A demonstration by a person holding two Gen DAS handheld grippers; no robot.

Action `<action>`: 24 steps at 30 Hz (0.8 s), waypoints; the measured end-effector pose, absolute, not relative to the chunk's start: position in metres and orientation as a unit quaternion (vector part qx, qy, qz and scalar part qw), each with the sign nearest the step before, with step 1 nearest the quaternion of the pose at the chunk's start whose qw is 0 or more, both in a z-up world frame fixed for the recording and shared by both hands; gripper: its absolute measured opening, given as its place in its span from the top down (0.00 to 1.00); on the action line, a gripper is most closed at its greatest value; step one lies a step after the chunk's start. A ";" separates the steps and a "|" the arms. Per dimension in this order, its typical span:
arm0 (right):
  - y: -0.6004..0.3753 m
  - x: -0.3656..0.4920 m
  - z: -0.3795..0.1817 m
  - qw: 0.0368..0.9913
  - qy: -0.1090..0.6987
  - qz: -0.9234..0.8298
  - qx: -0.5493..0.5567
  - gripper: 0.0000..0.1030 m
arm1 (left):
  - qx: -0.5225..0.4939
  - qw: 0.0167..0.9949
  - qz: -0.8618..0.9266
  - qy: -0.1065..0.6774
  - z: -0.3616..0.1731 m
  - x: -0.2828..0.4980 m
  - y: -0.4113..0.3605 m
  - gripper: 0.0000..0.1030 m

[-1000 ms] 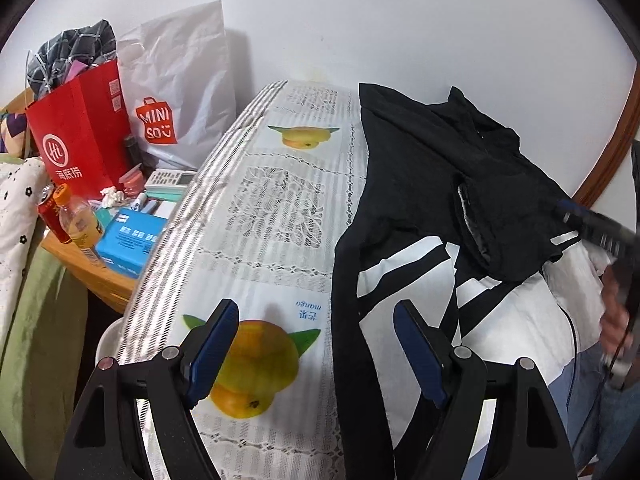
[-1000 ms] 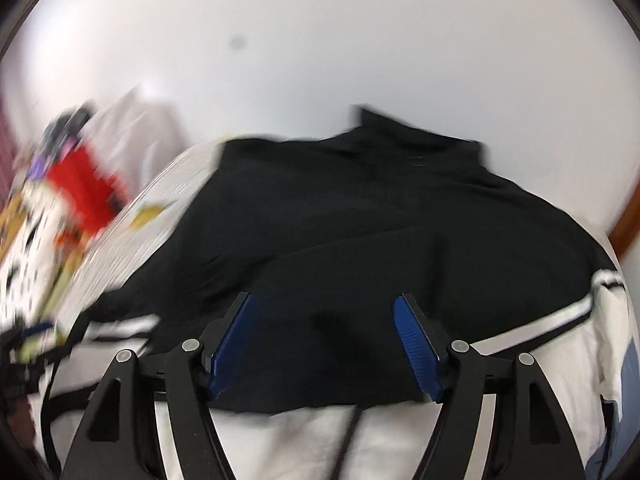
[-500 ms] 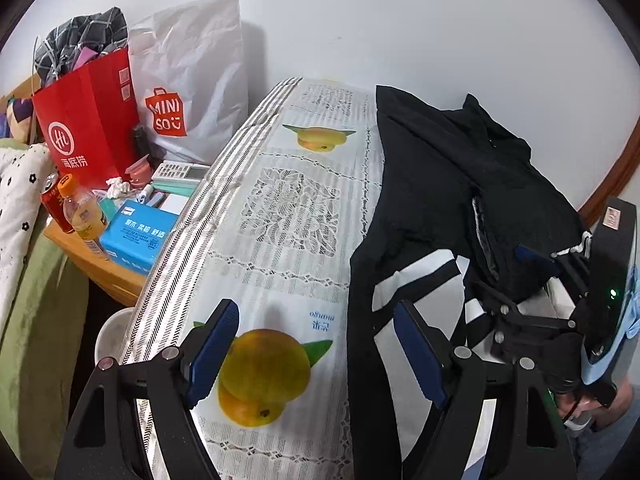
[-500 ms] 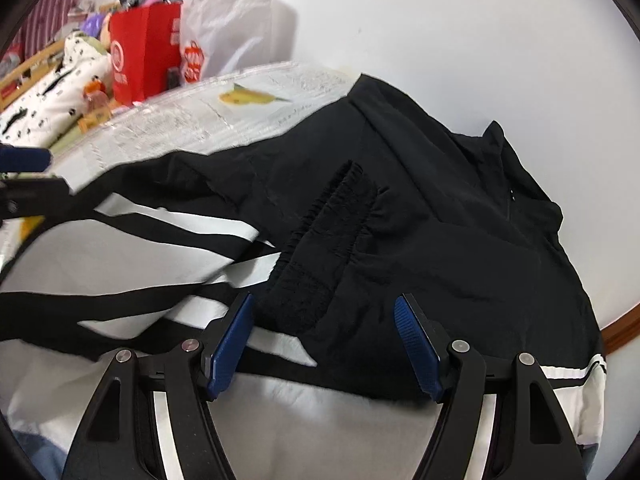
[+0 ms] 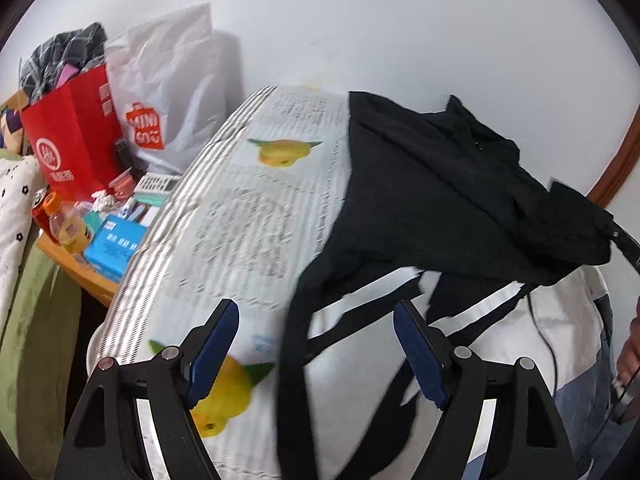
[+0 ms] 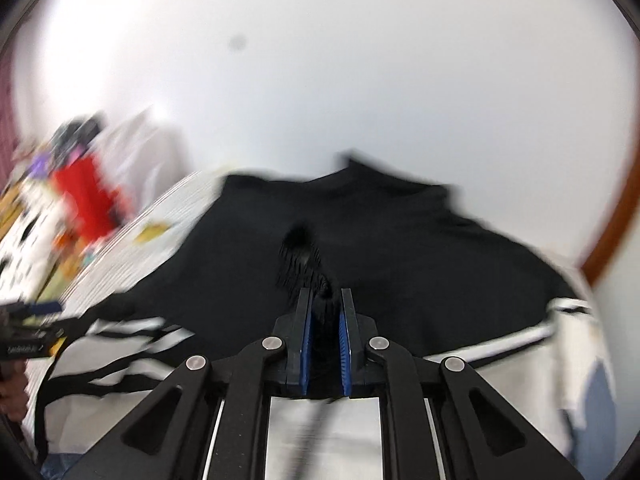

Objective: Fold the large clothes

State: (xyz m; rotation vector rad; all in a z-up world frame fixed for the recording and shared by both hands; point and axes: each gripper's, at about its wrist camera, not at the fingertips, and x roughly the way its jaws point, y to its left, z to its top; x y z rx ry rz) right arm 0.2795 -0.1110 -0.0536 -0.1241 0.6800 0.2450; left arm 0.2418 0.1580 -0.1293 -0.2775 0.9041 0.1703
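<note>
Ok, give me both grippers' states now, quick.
Left gripper: jaws open, holding nothing, over the jacket edge.
Right gripper: jaws closing on the jacket's black cuff, fabric pinched between them.

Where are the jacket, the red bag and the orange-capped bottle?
jacket [image 5: 440, 184], left wrist view, on its black upper panel.
red bag [image 5: 76, 140], left wrist view, on its front face.
bottle [image 5: 68, 226], left wrist view, on its body below the orange cap.

"MINISO" logo on white plastic bag [image 5: 168, 92], other lettering too blurred
</note>
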 end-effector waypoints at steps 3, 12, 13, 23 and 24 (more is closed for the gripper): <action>-0.174 0.288 -0.048 0.939 0.337 0.064 -0.030 0.89 | -0.129 0.889 0.084 0.432 -0.125 0.249 0.147 0.24; -0.307 0.316 -0.081 0.928 0.369 -0.050 0.005 0.83 | -0.108 0.885 0.081 0.446 -0.126 0.265 0.117 0.24; -0.318 0.317 -0.087 0.924 0.377 -0.059 0.003 0.83 | -0.106 0.884 0.081 0.448 -0.126 0.266 0.115 0.24; -0.344 0.289 -0.097 0.922 0.382 -0.065 -0.005 0.52 | -0.074 0.884 0.073 0.456 -0.126 0.271 0.094 0.24; -0.340 0.286 -0.099 0.921 0.385 -0.063 -0.015 0.49 | -0.073 0.884 0.072 0.456 -0.125 0.270 0.093 0.24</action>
